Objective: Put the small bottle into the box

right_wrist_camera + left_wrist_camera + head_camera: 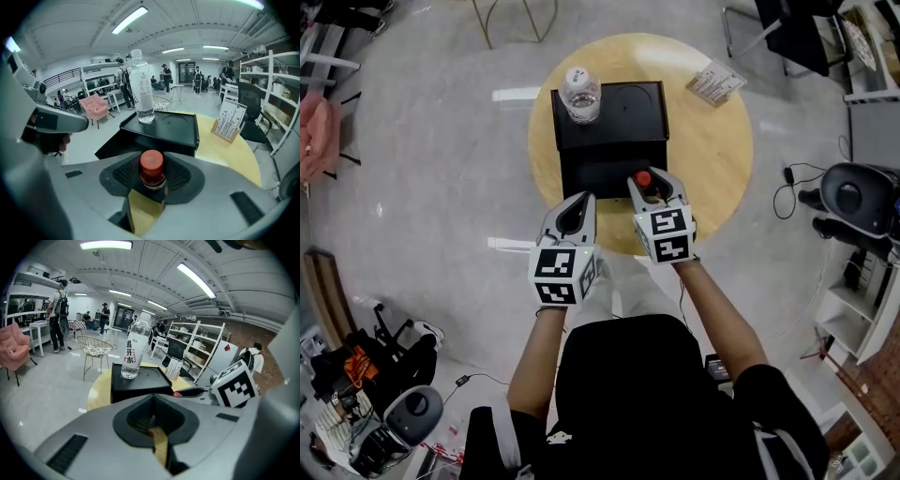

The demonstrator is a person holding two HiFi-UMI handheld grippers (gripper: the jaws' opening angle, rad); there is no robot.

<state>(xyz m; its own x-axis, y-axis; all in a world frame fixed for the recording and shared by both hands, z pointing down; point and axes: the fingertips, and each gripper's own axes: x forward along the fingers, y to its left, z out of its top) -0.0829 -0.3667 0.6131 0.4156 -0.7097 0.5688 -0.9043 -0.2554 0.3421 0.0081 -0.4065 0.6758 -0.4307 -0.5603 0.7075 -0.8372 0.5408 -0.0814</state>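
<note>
- Near left: left gripper (579,208), closed tight on nothing.
- Just right of it: right gripper (651,187), clamped around upright red-capped small bottle (152,171), at black box's (623,122) near edge.
- Far left on box: clear water bottle (580,94).

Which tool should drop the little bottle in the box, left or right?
Right. The right tool grips the small bottle and hovers at the near edge of the box. The left tool is shut on nothing and sits farther from the box.

Water bottle (581,94) atop box (623,127), box on table (717,159), likely card stand (716,82) right.
</note>
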